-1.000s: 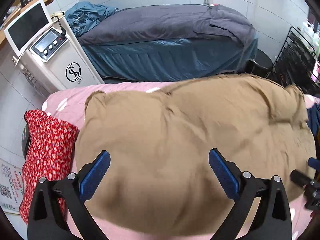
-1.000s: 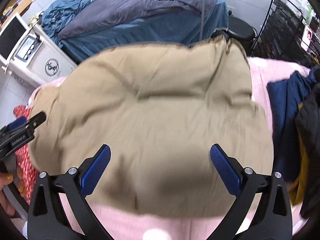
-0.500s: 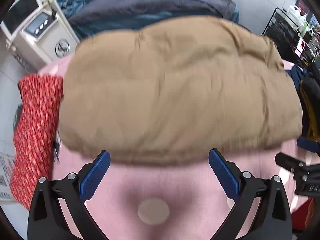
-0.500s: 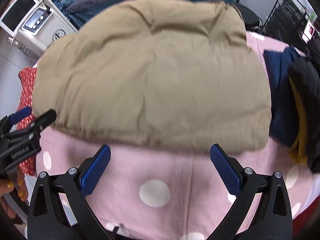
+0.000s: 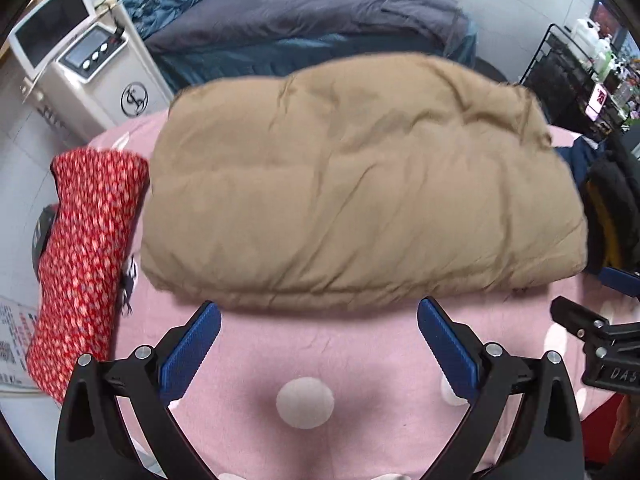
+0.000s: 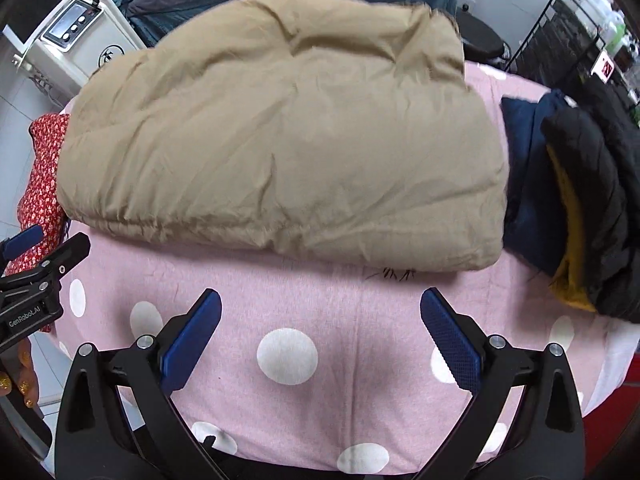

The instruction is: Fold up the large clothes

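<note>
Both the left gripper (image 5: 318, 346) and right gripper (image 6: 320, 338) hover spread and empty, just short of the puffy, tan padded folded garment (image 5: 360, 184) ahead, likely light, soft and springy, best pinched along its thick near edge.

We see a plain tan padded garment (image 5: 360, 184) across the middle of both views, lying on a pink sheet (image 5: 360, 360) with white polka dots. At the left edge of the frame sits a red cloth (image 5: 84, 256) speckled with small white and pale flowers. At the right of the right wrist view we see a navy blue garment (image 6: 528, 184) beside a black jacket (image 6: 592, 184) with a mustard-yellow lining. At the top, a grey-purple blanket (image 5: 304, 12) covers a teal bed skirt (image 5: 280, 60). In the upper left stands a white machine (image 5: 100, 84) with a black logo. Both grippers (image 5: 319, 344) (image 6: 320, 336) are black with blue pads.
</note>
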The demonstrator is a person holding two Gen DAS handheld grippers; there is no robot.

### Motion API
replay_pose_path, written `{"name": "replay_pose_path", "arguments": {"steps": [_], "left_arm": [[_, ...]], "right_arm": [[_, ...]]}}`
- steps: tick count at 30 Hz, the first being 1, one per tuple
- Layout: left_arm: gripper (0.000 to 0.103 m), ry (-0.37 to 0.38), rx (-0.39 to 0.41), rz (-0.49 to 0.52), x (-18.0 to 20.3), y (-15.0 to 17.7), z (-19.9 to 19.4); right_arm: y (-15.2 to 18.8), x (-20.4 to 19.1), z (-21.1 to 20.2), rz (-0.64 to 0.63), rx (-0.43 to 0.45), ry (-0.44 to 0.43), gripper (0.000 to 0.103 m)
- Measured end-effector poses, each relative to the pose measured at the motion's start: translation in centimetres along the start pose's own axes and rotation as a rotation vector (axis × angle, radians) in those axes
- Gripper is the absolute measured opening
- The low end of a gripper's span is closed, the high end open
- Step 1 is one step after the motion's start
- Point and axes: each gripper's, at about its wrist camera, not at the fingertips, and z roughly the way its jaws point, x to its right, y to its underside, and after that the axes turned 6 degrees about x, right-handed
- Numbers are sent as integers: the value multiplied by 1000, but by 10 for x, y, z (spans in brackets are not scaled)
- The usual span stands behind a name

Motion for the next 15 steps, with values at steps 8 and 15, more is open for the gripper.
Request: {"name": "replay_pose_path", "arguments": {"steps": [8,15], "left_arm": [[97,-12,2,1,6,-9,-11],[97,4,-59,-31,-2,7,1]], "right_arm": [[-18,-16,-32,-59,57,36,98],[-13,-6,-19,-32,58,17,98]]}}
